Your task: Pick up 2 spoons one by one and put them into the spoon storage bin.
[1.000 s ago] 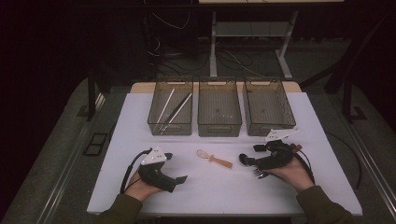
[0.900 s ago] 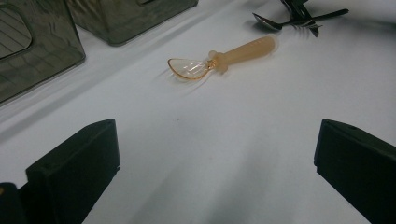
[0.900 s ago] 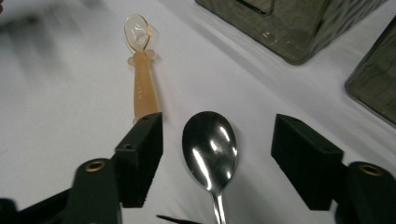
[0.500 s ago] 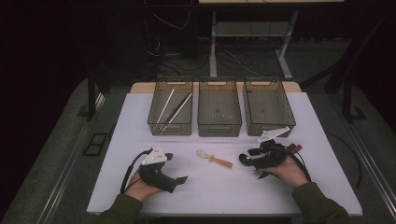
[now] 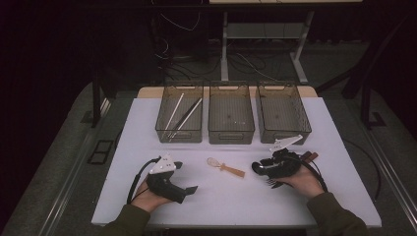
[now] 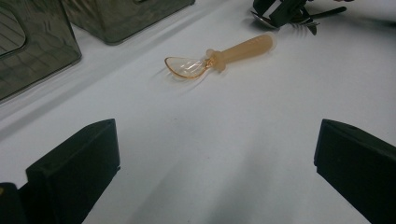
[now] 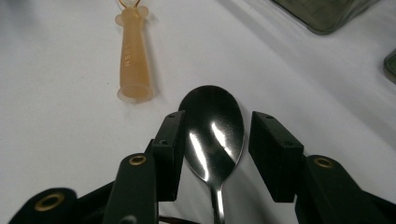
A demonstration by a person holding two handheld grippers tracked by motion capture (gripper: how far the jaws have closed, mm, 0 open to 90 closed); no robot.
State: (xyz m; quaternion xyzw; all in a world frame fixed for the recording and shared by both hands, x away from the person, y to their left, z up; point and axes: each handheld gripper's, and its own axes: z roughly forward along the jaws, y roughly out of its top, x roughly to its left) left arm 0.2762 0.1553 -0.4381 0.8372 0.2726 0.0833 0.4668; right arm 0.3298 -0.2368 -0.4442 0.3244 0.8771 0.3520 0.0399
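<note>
My right gripper (image 7: 215, 135) lies low over the table, and its jaws have just been closing around the bowl of a metal spoon (image 7: 212, 126). The pads flank the bowl and a thin gap still shows at the right pad. In the high view this gripper (image 5: 258, 168) sits at the right, with a fork (image 5: 272, 183) under the hand. A translucent orange spoon (image 5: 226, 168) lies mid-table, its handle end (image 7: 133, 56) just ahead of my right jaws. My left gripper (image 5: 186, 177) rests open at the left and points toward the orange spoon (image 6: 219, 58), with nothing between its jaws.
Three smoky plastic bins stand in a row at the back: the left bin (image 5: 162, 129) holds long pale sticks (image 5: 179, 115), while the middle bin (image 5: 231, 133) and right bin (image 5: 284, 132) look bare. Dark-handled cutlery (image 5: 310, 157) lies behind my right hand.
My right gripper's jaws have narrowed around the metal spoon's bowl, and the hand has edged slightly left. The left hand and the orange spoon have not moved.
</note>
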